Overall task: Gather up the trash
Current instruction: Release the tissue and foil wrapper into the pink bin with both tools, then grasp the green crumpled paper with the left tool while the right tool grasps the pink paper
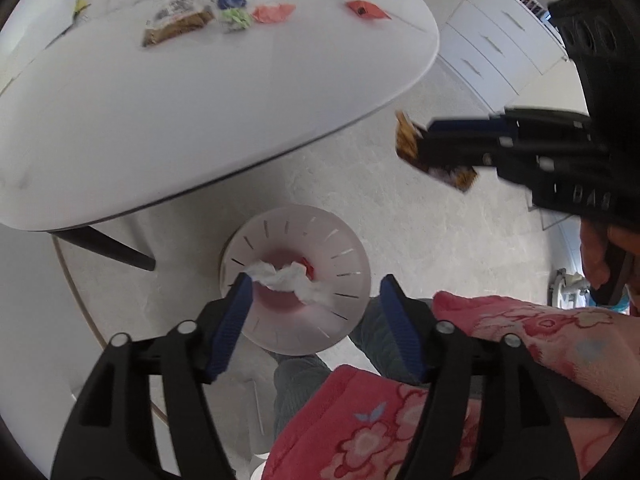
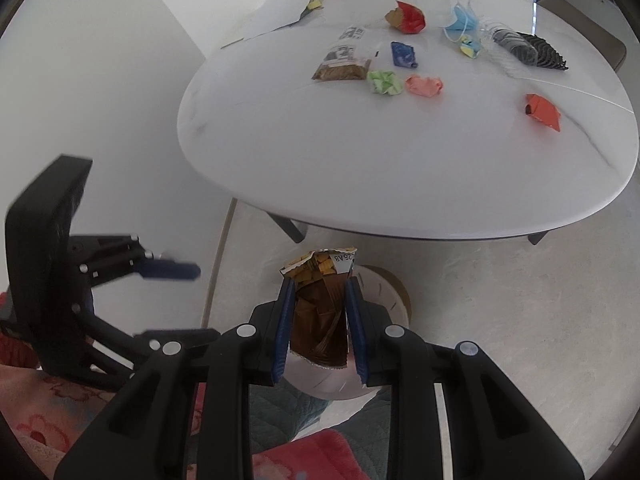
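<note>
- Trash: brown snack wrapper is pinched between the right gripper fingers, torn top edge sticking out past the fingertips.
- Right gripper holds it in the air, just off the table edge, above the floor; in its own view the white bin sits directly behind and below the wrapper.
- From the left wrist view the same wrapper hangs from the right gripper, ahead and to the right of the left fingers.
- Left gripper: fingers wide apart, nothing between them.
- Bin lies straight ahead between the left fingertips, looked into from above; a crumpled white tissue is in its opening, with a red scrap just behind it.
- Rest of the trash is on the table, far ahead of both grippers: brown-filled clear bag, green wad, pink wad, blue wrapper, red-and-brown piece, blue face mask, black pleated piece.
- Orange-red wrapper lies apart from that cluster, nearer the table's right edge.
- Left gripper shows at the left of the right wrist view.
</note>
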A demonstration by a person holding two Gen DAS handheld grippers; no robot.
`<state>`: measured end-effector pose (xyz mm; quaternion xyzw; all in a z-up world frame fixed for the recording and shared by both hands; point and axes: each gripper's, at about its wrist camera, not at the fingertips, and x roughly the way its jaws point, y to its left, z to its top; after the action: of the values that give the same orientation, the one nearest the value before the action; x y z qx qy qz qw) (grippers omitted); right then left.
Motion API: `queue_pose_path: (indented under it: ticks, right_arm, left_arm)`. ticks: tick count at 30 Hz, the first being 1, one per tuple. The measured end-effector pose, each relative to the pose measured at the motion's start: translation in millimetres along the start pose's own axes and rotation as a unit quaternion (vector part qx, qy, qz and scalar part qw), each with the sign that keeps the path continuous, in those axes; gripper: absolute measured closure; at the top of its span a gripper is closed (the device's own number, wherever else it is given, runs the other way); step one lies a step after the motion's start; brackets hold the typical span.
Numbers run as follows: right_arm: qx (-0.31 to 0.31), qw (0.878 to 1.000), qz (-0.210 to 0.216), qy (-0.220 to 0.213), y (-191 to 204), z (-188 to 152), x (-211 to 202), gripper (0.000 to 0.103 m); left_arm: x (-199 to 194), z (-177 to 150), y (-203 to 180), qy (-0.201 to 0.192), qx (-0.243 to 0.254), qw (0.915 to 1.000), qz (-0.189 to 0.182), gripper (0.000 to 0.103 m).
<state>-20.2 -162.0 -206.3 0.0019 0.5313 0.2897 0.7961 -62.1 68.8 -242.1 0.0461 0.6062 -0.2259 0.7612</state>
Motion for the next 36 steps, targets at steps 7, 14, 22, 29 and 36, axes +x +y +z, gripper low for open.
queue_pose_path:
  ticks: [7,14,22,29,36]
  right_arm:
    - [-0.038,0.998,0.032,0.048,22,-13,17,0.053]
    - [-0.043,0.999,-0.015,0.018,22,-3,5,0.010]
    - [-0.003,0.996,-0.075,-0.051,-19,33,-31,0.003]
    - [0.020,0.993,-0.095,-0.071,-64,46,-44,0.003]
    - [0.040,0.990,-0.113,-0.069,-115,65,-40,0.003]
  left_arm:
    - [-20,18,33,-0.028,-0.061,0.9955,0.066,0.019]
    - [-53,39,56,-0.088,-0.105,0.9832,0.120,0.010]
    - [-66,70,57,-0.128,-0.137,0.9754,0.116,0.008]
    - [-58,97,42,-0.141,-0.126,0.9759,0.110,0.008]
    - [-39,134,30,-0.160,-0.124,0.9738,0.104,0.008]
